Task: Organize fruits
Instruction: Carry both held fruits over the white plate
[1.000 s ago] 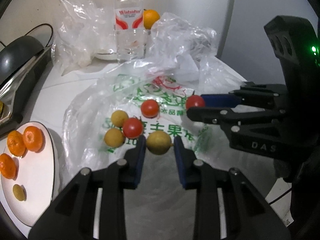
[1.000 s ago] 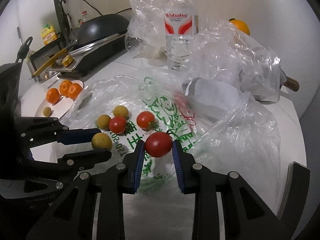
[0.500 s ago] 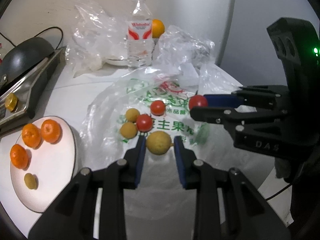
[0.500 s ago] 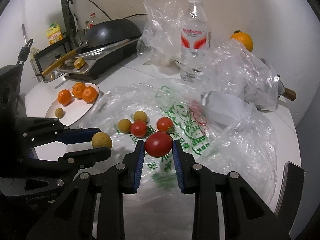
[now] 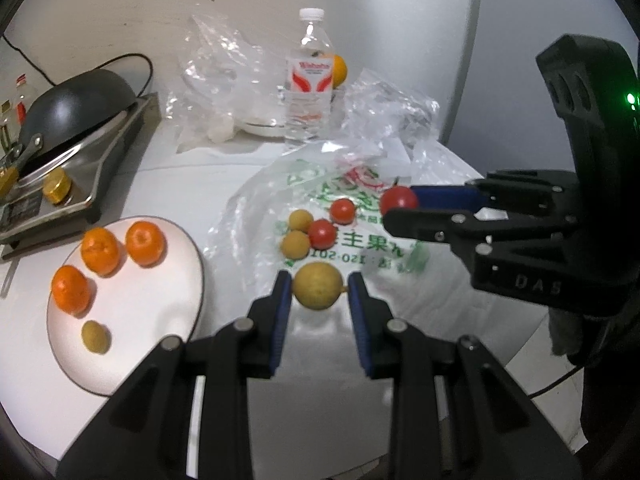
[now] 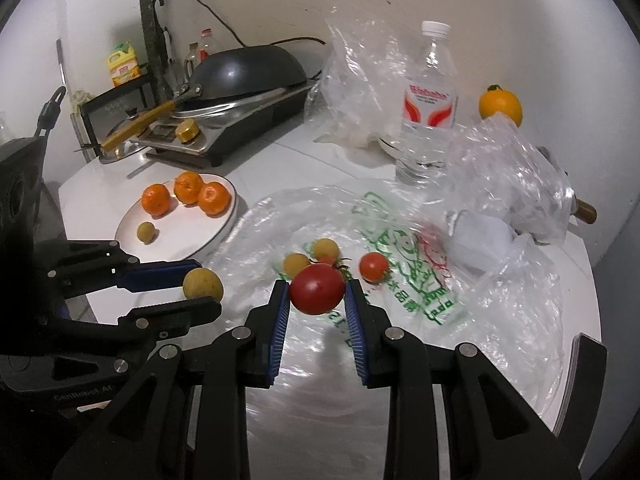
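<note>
My left gripper [image 5: 318,291] is shut on a yellow-brown round fruit [image 5: 317,290], held above the table; it also shows in the right wrist view [image 6: 202,285]. My right gripper [image 6: 317,289] is shut on a red tomato [image 6: 317,289], seen from the left wrist view too [image 5: 398,201]. Two yellow fruits [image 5: 296,244] and two tomatoes [image 5: 322,234] lie on a printed plastic bag [image 5: 360,248]. A white plate [image 5: 160,320] at the left holds three mandarins [image 5: 100,250] and one small yellow fruit [image 5: 95,336].
A water bottle [image 5: 309,80] and an orange [image 6: 500,105] stand at the back among crumpled clear bags [image 6: 508,176]. A stove with a black wok [image 6: 244,70] sits at the back left. The table edge [image 6: 576,380] is at the right.
Both grippers have risen and pulled back from the bag with their fruits held. The plate has come further into the left wrist view.
</note>
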Available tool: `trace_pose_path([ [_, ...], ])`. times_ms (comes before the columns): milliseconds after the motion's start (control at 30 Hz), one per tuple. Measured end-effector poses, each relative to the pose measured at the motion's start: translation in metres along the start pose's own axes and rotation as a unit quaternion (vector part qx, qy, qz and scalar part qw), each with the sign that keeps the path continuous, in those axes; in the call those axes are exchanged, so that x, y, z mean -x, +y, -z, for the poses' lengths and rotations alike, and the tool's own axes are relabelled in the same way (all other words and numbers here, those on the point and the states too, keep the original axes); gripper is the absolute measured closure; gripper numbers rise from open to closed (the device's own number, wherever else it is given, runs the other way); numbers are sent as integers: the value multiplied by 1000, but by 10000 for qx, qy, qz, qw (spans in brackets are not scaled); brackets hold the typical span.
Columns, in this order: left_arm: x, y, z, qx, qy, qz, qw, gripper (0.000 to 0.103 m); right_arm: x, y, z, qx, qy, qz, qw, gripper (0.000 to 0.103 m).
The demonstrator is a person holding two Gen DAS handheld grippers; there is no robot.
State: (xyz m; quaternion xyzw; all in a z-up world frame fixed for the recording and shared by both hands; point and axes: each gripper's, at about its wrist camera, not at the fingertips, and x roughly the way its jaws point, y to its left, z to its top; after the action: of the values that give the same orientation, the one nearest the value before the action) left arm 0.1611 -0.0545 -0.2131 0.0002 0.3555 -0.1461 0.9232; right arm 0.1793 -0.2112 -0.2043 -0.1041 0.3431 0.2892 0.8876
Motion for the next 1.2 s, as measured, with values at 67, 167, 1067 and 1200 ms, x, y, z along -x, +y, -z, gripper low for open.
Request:
trace_pose_path([
  [67,5,5,3,33,-22,-1,10000,74,0,6,-2,37,2,-8,10000,73],
  [167,11,12,6,85,-56,-4,9999,74,-1,15,-4,99,13,-17,9999,73],
  [1067,40,90,38,542,-164,-300,9979,74,-32,93,-29,588,224,-198,9978,73],
  [1200,38,99,42,612,-135,-350,9974,74,-38,100,-30,647,273,-249,9972,73],
])
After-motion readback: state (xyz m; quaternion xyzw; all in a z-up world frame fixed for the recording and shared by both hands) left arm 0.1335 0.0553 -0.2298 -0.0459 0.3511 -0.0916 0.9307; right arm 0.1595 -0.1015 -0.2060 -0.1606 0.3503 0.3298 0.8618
